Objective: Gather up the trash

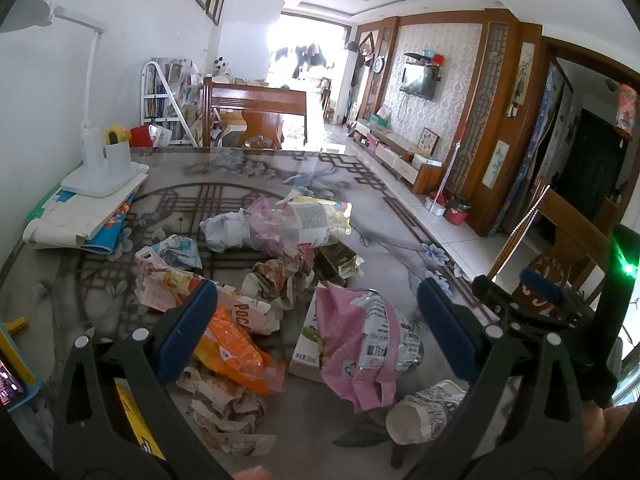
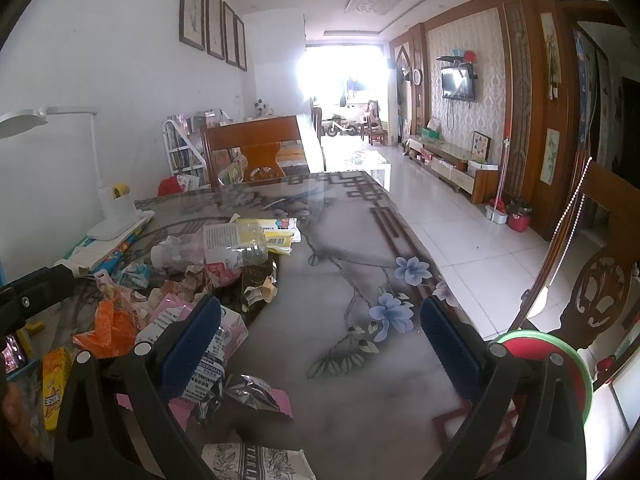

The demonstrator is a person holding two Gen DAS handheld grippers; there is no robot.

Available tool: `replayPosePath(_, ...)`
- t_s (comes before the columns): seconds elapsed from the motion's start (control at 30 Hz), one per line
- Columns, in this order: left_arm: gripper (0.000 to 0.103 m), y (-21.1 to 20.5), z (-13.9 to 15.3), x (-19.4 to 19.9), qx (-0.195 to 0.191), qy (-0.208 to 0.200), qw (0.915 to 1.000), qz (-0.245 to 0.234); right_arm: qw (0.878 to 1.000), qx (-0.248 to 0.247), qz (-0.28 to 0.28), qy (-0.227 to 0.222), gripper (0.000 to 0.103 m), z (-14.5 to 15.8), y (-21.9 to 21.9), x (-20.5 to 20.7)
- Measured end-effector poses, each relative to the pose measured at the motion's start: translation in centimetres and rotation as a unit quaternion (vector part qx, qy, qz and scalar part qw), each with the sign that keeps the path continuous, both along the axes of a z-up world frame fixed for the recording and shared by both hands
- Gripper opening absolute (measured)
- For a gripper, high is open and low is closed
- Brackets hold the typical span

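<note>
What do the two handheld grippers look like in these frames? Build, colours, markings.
Both match: the left gripper and right gripper have black plastic linkage arms with silver round rivets and two fingers faced with dark blue pads. No cables or sleeves visible. A green light glows on a black part at the left view's right edge.

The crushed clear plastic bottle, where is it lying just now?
The crushed clear plastic bottle lies on its side at the far end of the trash pile on the table, in the left wrist view, beside the crumpled white paper.
</note>
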State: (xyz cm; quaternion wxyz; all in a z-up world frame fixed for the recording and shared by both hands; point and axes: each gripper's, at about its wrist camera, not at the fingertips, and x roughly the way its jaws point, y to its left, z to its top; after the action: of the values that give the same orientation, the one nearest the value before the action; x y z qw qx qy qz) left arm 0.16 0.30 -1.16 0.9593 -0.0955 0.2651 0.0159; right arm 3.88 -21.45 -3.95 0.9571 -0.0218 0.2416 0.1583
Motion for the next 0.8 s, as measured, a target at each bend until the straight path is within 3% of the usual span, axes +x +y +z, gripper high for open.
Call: replayPosePath(0.8,0.098,0.0,0.0,0.1,-0.001,0.003,1.0,-0.001,1.0,0.003,-0.001,0.01,0.096,-0.4,0.0,0.2)
